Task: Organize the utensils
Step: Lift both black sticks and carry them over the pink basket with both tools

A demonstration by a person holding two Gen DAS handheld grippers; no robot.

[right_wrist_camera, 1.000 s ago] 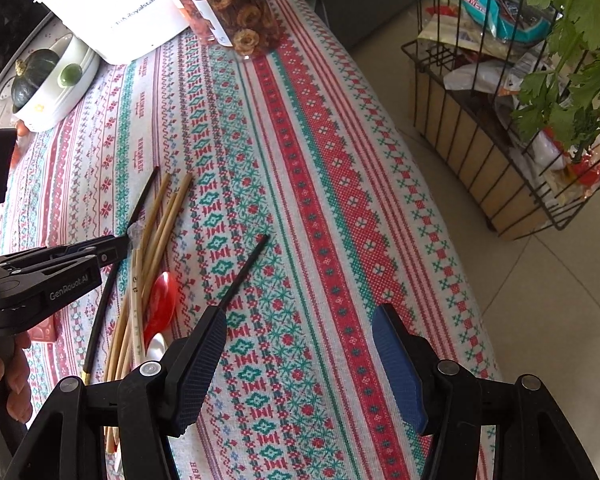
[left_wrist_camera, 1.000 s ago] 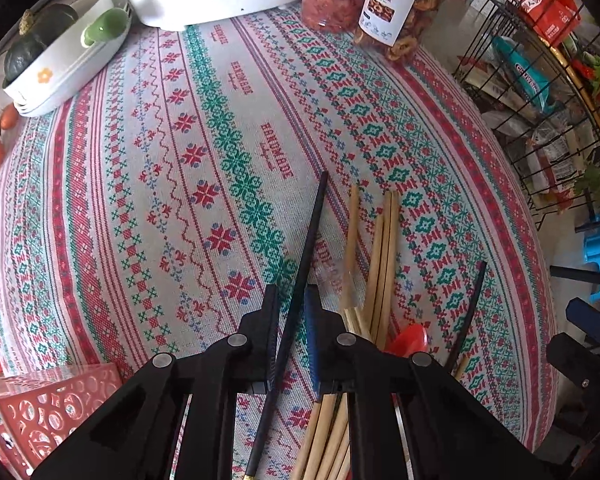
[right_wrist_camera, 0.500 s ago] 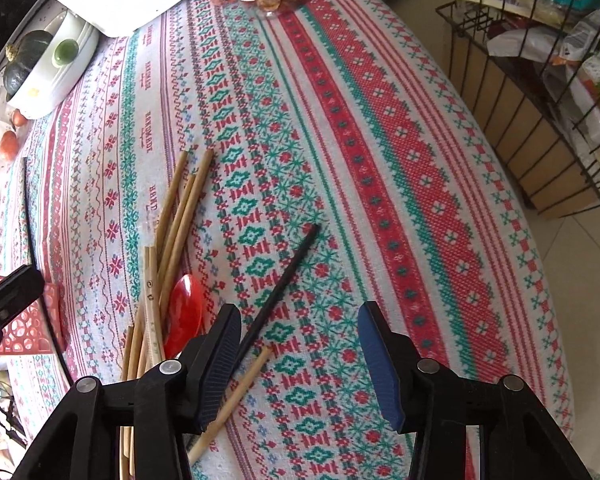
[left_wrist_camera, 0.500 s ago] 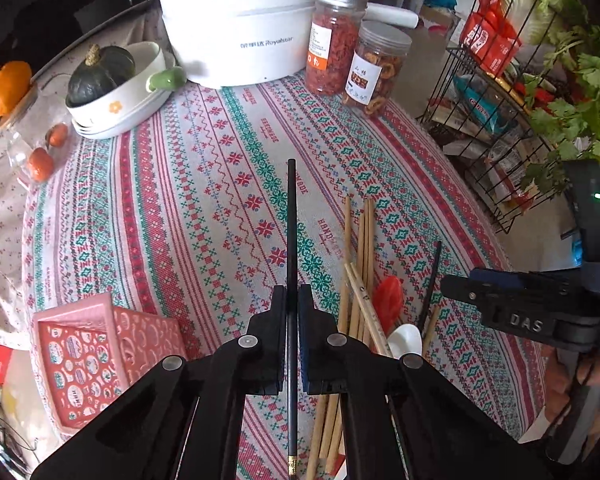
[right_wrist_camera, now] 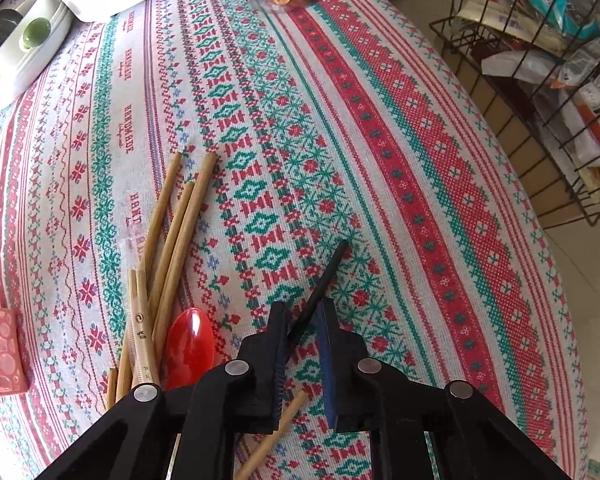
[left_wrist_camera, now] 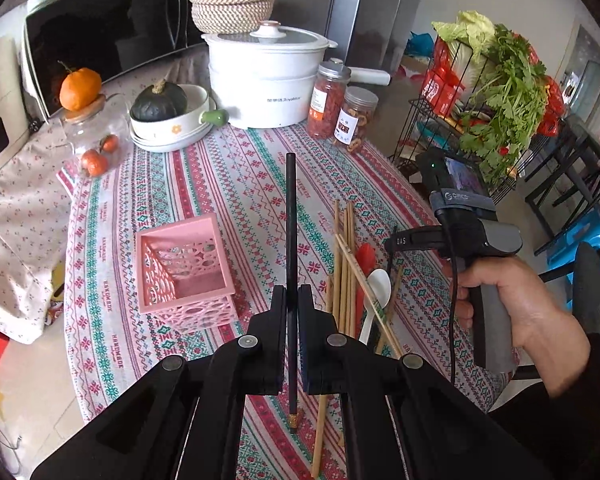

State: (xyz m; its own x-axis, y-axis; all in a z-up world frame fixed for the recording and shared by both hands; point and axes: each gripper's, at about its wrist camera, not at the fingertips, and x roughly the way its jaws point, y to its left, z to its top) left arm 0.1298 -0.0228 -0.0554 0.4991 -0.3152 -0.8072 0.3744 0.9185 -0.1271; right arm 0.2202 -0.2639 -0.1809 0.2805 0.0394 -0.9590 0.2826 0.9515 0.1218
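In the left wrist view, at the bottom centre of the frame, the left gripper (left_wrist_camera: 292, 300) is clenching a black chopstick (left_wrist_camera: 291, 216) low on its length, so most of the stick is reaching up the frame beyond the fingertips. That long overhang is the risk: the stick could pivot in the pads or catch the rim while it is being fed into the pink basket (left_wrist_camera: 182, 268), which is sitting just left of centre. The basket looks light, so a knock could tip or shove it.

In the right wrist view, at lower centre, the right gripper (right_wrist_camera: 304, 320) has just been closing, and its jaws are standing nearly together around a second black chopstick (right_wrist_camera: 326, 276) lying askew on the tablecloth (right_wrist_camera: 400, 168). The stick is crossing the gap at a slant, so the pads may be catching only its edge, and it could roll free or flick sideways.

Just left of that gripper a red spoon (right_wrist_camera: 190, 344) and the bamboo chopsticks (right_wrist_camera: 180, 216) are lying in a loose heap, close enough to be dragged along. One bamboo stick is running under the jaws at the bottom.

Farther up the left view, a white pot (left_wrist_camera: 266, 80), two jars (left_wrist_camera: 342, 108) and a squash in a dish are crowding the top of the frame.
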